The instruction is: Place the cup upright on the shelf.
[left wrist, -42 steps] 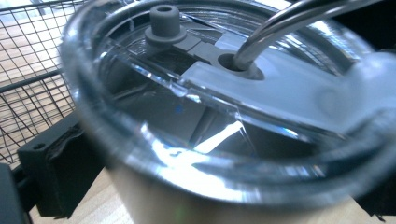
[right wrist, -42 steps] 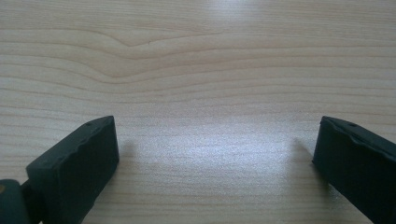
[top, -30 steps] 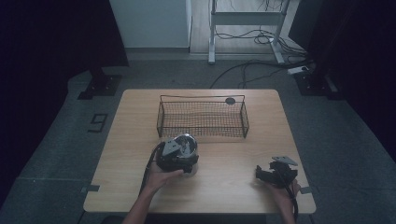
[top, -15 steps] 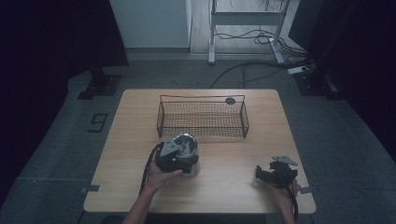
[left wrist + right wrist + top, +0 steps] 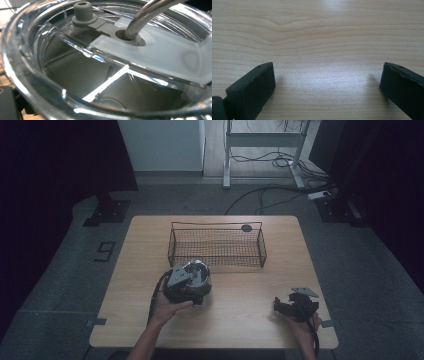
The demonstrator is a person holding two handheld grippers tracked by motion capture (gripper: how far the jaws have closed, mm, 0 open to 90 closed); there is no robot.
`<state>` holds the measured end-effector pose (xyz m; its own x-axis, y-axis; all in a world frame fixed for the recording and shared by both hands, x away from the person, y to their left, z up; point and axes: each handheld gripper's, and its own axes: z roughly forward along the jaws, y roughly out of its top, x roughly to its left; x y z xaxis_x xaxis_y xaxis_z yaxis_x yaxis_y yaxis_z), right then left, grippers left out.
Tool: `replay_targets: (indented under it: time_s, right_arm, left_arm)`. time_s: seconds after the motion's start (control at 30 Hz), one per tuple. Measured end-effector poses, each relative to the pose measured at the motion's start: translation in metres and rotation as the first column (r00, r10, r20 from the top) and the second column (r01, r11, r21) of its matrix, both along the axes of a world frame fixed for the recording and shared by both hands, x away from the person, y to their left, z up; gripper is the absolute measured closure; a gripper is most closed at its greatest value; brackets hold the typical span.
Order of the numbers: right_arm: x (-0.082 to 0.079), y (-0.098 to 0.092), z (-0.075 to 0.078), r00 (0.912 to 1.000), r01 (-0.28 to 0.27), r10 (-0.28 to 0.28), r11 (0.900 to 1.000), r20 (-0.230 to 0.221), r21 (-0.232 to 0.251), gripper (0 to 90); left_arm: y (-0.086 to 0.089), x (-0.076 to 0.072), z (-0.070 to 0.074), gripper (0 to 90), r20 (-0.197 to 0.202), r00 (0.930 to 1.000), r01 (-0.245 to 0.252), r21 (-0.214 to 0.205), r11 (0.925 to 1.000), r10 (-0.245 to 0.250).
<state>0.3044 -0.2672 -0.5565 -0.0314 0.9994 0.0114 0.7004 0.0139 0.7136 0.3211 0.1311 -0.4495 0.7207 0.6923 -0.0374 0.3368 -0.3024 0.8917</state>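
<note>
Now my left hand-held gripper (image 5: 192, 281) is on the clear lidded tumbler with steel straw (image 5: 107, 62) before the wire basket (image 5: 217, 247); its grip I cannot tell. Next: lift it in. Right hand-held gripper (image 5: 327, 87) rests spread on the tabletop (image 5: 240, 320).

A wire basket (image 5: 217, 246) stood near the bench's (image 5: 250, 320) far edge, about midway along it. A small dark disc (image 5: 246, 227) lay just behind the basket's far right corner.
</note>
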Motion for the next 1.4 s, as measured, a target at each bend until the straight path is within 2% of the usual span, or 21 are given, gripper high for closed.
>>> replay_targets:
  time_s: [0.4,0.83,1.07,1.23,1.4]
  right_arm:
    - [0.0,0.0,0.0,1.0,0.008,-0.008,1.0,0.001,0.0,0.0]
    - [0.0,-0.001,0.0,0.9999,0.014,-0.014,0.9999,0.004,0.0,0.0]
    - [0.0,-0.001,0.0,0.9999,0.015,-0.015,0.9999,0.004,-0.002,0.0]
    - [0.0,-0.001,0.0,0.9998,0.018,-0.018,0.9998,0.004,-0.002,0.0]
    - [0.0,-0.001,0.0,0.9998,0.02,-0.02,0.9998,0.004,-0.001,0.0]
  left_arm:
    - [0.007,0.005,0.024,3.9,0.007,0.9998,-0.017,-0.025,0.9995,0.017]
    - [0.014,0.017,0.037,3.9,-0.015,0.9986,-0.052,-0.066,0.9965,0.051]
    - [0.016,0.026,0.045,3.9,-0.004,0.9983,-0.058,-0.074,0.9956,0.058]
    - [0.014,0.034,0.05,4.0,0.002,0.9979,-0.064,-0.058,0.9963,0.064]
    - [0.013,0.039,0.055,3.9,0.006,0.9976,-0.068,-0.063,0.9957,0.069]
